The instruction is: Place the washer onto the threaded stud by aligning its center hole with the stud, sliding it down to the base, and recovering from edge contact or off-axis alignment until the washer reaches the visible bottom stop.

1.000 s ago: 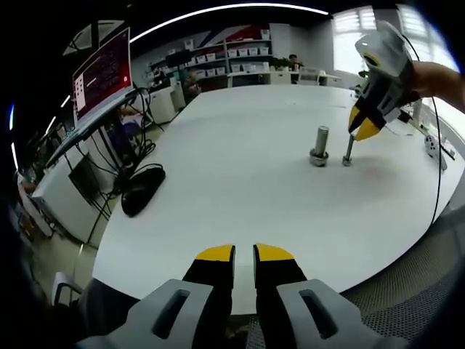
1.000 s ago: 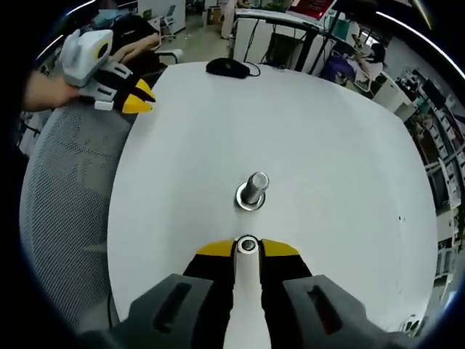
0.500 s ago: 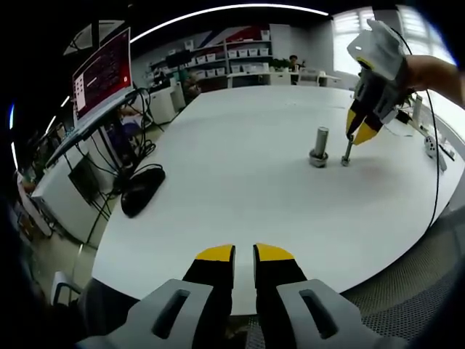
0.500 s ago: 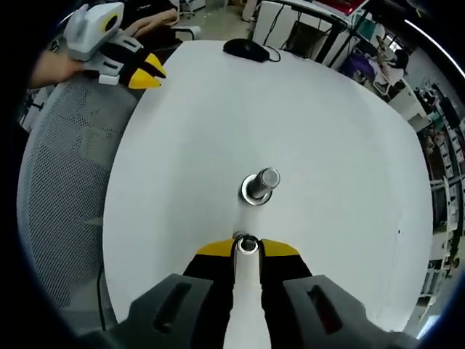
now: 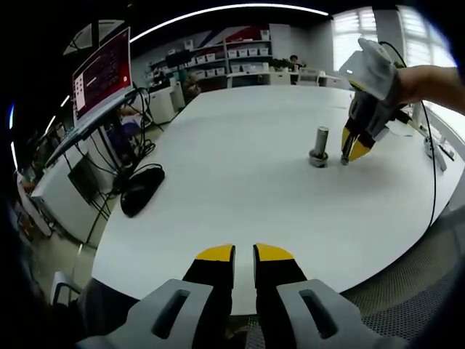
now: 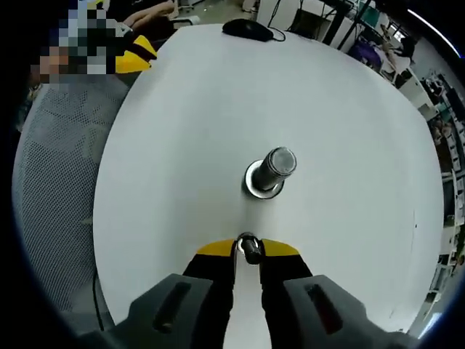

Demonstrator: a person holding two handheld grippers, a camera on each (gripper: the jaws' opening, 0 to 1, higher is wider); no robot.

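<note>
One white tabletop point(image 6: 182, 109) carries two metal parts: one thick stud point(image 6: 273, 170) standing in its base at centre, and one thin pin point(image 6: 249, 247) at six o'clock from it. One black mouse point(image 6: 248, 30) lies at twelve o'clock. One mesh chair point(image 6: 51, 182) stands at nine o'clock.

Left claw point(image 5: 244, 252) nearly closed over table point(image 5: 232, 167); right claw point(image 5: 352, 149) beside stud point(image 5: 320, 145).
</note>
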